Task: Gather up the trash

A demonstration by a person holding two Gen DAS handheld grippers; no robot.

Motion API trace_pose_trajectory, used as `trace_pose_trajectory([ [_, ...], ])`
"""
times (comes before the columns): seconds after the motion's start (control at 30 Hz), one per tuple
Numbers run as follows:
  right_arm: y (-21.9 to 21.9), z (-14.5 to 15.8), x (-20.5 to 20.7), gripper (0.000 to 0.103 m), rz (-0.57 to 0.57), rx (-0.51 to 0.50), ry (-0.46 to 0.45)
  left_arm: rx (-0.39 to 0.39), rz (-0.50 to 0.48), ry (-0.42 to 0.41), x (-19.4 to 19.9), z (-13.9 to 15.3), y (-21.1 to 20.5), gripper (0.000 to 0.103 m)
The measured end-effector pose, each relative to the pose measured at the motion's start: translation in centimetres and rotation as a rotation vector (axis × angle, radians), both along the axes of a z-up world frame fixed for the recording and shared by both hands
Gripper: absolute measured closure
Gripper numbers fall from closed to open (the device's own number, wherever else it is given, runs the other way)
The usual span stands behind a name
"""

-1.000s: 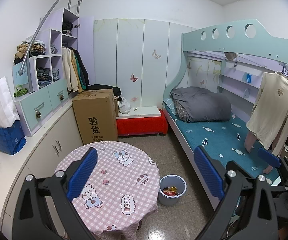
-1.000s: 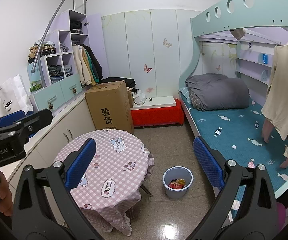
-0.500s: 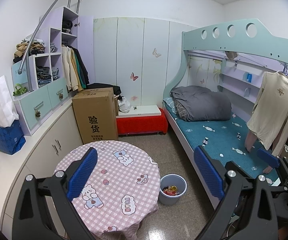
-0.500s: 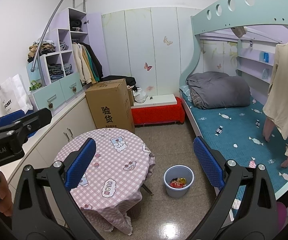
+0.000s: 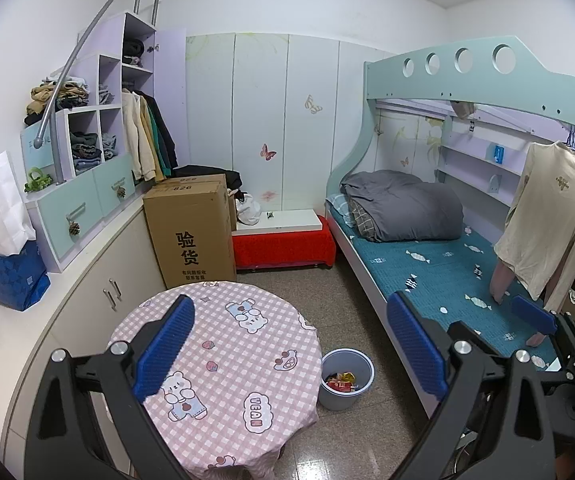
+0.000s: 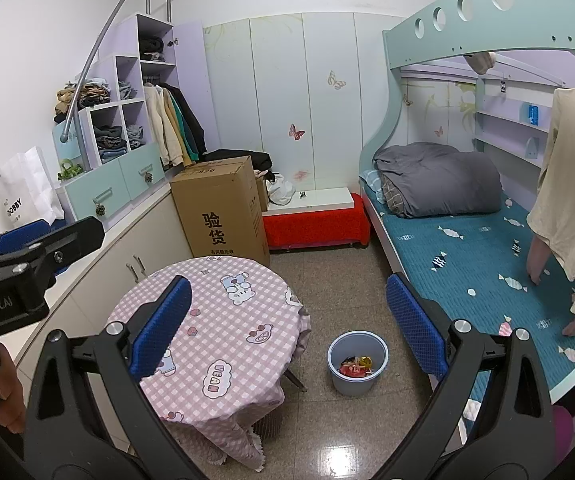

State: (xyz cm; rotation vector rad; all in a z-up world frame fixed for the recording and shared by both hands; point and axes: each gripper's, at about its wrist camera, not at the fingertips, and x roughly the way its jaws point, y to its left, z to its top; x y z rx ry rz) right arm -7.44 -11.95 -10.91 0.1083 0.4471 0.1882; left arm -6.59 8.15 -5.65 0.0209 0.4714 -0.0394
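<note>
A small blue-grey waste bin (image 5: pixel 346 378) (image 6: pixel 358 362) stands on the floor between the round table and the bunk bed, with colourful wrappers (image 5: pixel 340 381) (image 6: pixel 355 365) inside it. My left gripper (image 5: pixel 289 346) is held high above the table and bin, open, with nothing between its blue pads. My right gripper (image 6: pixel 287 326) is also open and empty, raised above the same spot. The left gripper's body (image 6: pixel 27 258) shows at the left edge of the right wrist view, held by a hand (image 6: pixel 5 396).
A round table with a pink checked cloth (image 5: pixel 227 360) (image 6: pixel 215 328) stands at the lower left. A tall cardboard box (image 5: pixel 191 232), a red-covered bench (image 5: pixel 283 246) and the teal bunk bed (image 5: pixel 439 276) ring the tiled floor. Cabinets line the left wall.
Both views have shifted only slightly; the right wrist view has drifted a little upward and back. Both grippers stay open and nothing was picked up.
</note>
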Motion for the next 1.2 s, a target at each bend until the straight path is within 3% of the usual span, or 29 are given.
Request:
trace_pose_trajectory([
  [1.2, 0.3, -1.1, 0.6, 0.007, 0.002, 0.003, 0.015, -0.001, -0.007, 0.022, 1.8, -1.3, -0.2, 0.008],
])
